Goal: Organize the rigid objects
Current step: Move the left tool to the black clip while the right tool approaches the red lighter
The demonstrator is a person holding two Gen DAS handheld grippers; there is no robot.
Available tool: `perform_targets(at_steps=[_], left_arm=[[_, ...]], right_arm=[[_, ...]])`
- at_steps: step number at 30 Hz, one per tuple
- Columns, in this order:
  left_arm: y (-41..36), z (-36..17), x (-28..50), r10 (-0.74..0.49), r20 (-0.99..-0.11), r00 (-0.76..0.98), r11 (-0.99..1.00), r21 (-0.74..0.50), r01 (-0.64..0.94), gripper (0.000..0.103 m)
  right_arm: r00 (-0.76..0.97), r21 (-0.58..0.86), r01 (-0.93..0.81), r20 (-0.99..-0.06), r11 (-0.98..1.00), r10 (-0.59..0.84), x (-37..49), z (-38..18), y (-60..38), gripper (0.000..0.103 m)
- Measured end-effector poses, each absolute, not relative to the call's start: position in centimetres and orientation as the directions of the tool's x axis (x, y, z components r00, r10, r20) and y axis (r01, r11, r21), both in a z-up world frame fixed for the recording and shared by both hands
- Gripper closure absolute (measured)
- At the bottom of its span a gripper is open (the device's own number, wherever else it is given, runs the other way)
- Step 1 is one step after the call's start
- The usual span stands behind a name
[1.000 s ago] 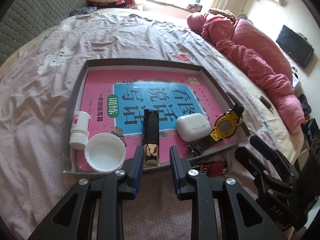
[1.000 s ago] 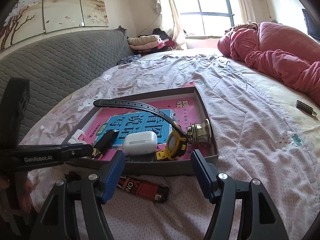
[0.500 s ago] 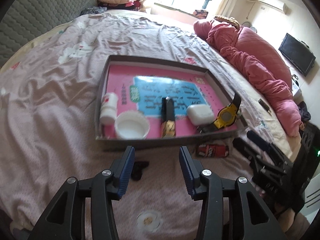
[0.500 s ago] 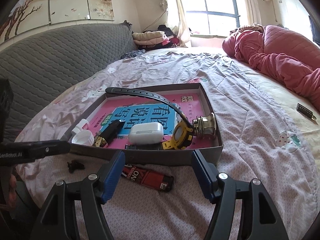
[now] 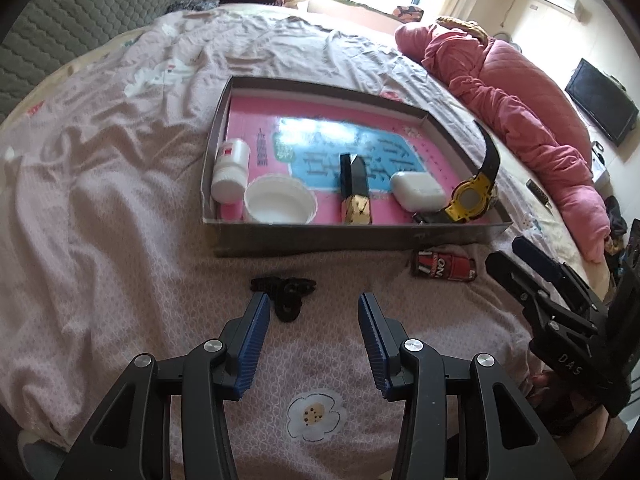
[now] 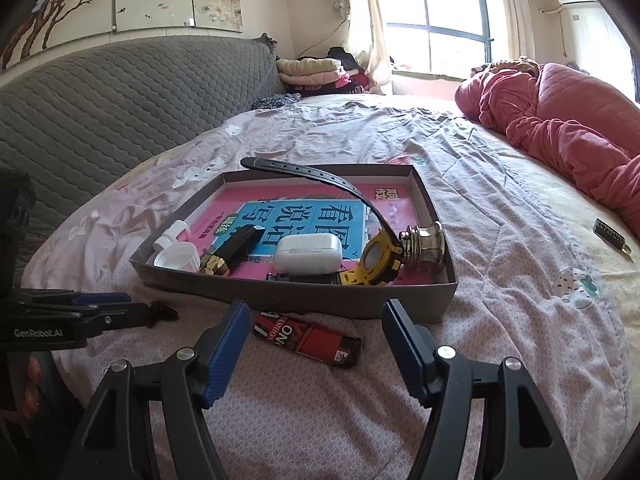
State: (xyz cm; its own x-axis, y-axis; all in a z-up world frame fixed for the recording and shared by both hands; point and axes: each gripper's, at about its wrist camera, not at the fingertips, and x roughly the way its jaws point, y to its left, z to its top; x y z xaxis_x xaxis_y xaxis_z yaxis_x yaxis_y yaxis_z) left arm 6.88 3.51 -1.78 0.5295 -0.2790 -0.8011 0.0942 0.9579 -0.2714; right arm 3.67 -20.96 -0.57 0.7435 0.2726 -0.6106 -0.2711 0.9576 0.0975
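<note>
Two empty tools over a bed, facing a tray of small items.

Left tool (image 5: 312, 316) wide open, holding nothing; black clip (image 5: 286, 294) lies on the bed (image 5: 100, 220) at its left fingertip, touching or just beside, can't tell. Right tool (image 6: 314, 328) also wide open & empty; red lighter (image 6: 308, 338) lies between its fingers, just short of the tray (image 6: 296, 294). In tray, ahead of both tools, L to R: bottle (image 5: 230, 170), white cap (image 5: 280, 204), black-gold lipstick (image 5: 354, 190), earbud case (image 5: 418, 191), yellow watch (image 5: 472, 200), brass knob (image 6: 426, 246) at right corner, all on a pink book (image 6: 304, 216).
</note>
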Motion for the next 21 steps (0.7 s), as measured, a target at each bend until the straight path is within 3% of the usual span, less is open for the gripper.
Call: perform_targets(at_steps=[21], left_arm=[[3.4,-4.5,8.6,-0.274,-0.814,0.512,0.958,-0.277,0.073,0.056]], right_arm=[[0.664,0.07,-0.293,-0.703,0.953,0.256,6.2,-3.4,-20.0,0.035]])
